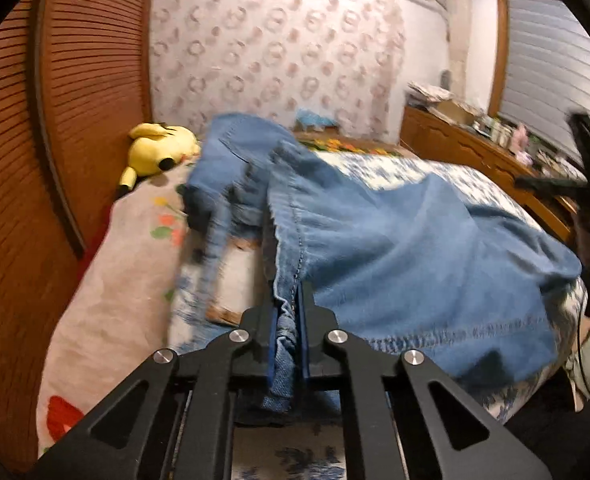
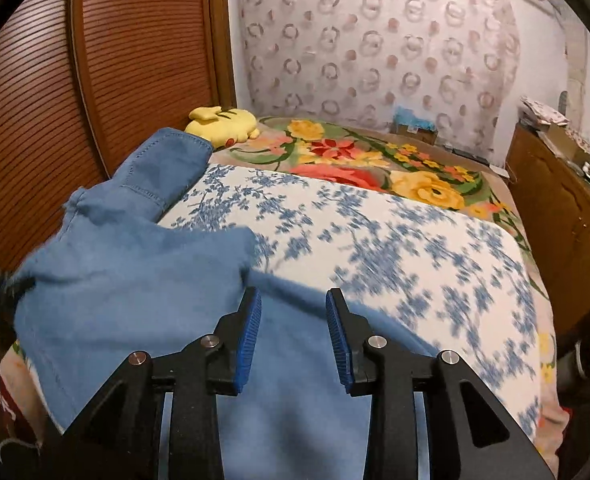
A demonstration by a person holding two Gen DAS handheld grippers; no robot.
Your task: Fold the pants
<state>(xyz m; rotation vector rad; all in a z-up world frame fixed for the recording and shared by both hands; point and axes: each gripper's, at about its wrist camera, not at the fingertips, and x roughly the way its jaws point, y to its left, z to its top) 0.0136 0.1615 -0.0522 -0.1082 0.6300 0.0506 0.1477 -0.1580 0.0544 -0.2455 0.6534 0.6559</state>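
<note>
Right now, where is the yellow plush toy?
The yellow plush toy lies at the far left of the bed beside the slatted wooden door, just beyond the raised end of the jeans.

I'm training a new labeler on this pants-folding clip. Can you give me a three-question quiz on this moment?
1. True or false: the left gripper is clamped on the jeans.
2. The right gripper is: A) shut on denim B) open above the denim C) holding the toy.
3. What yellow thing lies by the wooden louvered door?

Key: 1 true, a bunched seam sits between its closed jaws. 2 B, nothing is between its blue pads. 3 a yellow plush toy on the bed.
</note>
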